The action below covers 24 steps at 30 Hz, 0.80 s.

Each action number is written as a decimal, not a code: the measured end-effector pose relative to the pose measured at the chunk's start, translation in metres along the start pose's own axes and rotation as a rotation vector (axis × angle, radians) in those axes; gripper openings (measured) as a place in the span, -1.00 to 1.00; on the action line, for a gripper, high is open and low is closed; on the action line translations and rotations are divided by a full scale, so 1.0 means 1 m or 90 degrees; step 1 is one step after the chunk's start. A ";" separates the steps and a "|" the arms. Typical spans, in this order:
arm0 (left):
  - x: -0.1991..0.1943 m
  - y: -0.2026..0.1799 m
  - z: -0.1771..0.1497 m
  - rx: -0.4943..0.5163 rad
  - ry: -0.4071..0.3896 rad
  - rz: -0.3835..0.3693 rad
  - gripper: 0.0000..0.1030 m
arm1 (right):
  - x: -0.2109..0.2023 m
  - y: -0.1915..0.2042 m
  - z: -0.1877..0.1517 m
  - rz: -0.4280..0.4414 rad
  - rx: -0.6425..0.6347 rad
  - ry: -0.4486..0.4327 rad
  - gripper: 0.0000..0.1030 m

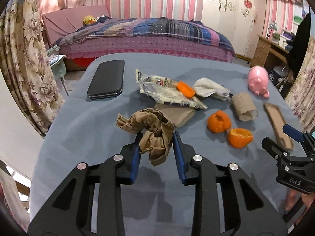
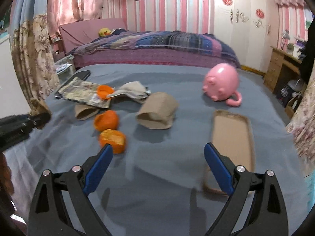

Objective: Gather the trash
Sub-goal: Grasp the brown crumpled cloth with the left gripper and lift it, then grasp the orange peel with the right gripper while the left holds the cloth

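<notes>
The left gripper (image 1: 157, 143) is clamped on a crumpled brown paper wad (image 1: 151, 129), which is pinched between the blue pads only by its lower folds; the bulk of it bulges above and ahead of the fingertips and a loose tail hangs below them, clear of the grey cloth-covered table (image 1: 82, 137). A slip is judged possible if the wad is swung quickly, because so little paper is caught and the crumple can compress. The right gripper (image 2: 158, 161) is spread wide with nothing between its pads. Just beside its left finger lies a piece of orange peel (image 2: 112, 140), and a second orange peel (image 2: 106, 119) sits just beyond that; a flat cardboard tray (image 2: 232, 135) is partly overlapped by its right finger in the right wrist view. Either could be nudged or dragged if the jaws are lowered carelessly. Ahead of the right gripper a cardboard tube (image 2: 157, 111) lies on its side and could be rolled away by a glancing touch. Further off are a torn wrapper (image 1: 167, 93), an orange cap (image 1: 185, 88) and a pale crumpled tissue (image 1: 210, 89). A black phone (image 1: 107, 78) and a pink pig toy (image 1: 258, 80) are not trash and could be swept up by mistake. No bin or bag is visible in either view; the tray appears empty, and the tube's inside cannot be made out.
</notes>
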<state>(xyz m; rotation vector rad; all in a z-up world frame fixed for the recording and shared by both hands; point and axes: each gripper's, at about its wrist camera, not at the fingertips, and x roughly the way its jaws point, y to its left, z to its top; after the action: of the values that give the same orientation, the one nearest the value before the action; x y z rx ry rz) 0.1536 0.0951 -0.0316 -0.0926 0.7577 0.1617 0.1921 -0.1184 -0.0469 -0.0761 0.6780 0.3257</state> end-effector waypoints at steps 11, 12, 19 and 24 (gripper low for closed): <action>0.016 0.035 -0.005 -0.049 0.023 0.013 -0.44 | 0.025 0.041 0.004 0.024 -0.066 0.053 0.15; 0.017 0.037 -0.005 -0.052 0.024 0.016 -0.44 | 0.028 0.042 0.004 0.028 -0.070 0.057 0.09; 0.018 0.034 -0.005 -0.044 0.021 0.018 -0.44 | 0.029 0.054 0.006 0.059 -0.102 0.054 -0.39; 0.014 0.023 -0.005 -0.032 0.013 0.016 -0.44 | 0.009 0.045 0.004 0.049 -0.094 0.022 -0.43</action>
<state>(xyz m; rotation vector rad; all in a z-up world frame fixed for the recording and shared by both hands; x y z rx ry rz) 0.1559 0.1189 -0.0459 -0.1322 0.7751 0.2031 0.1865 -0.0728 -0.0474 -0.1971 0.6914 0.4494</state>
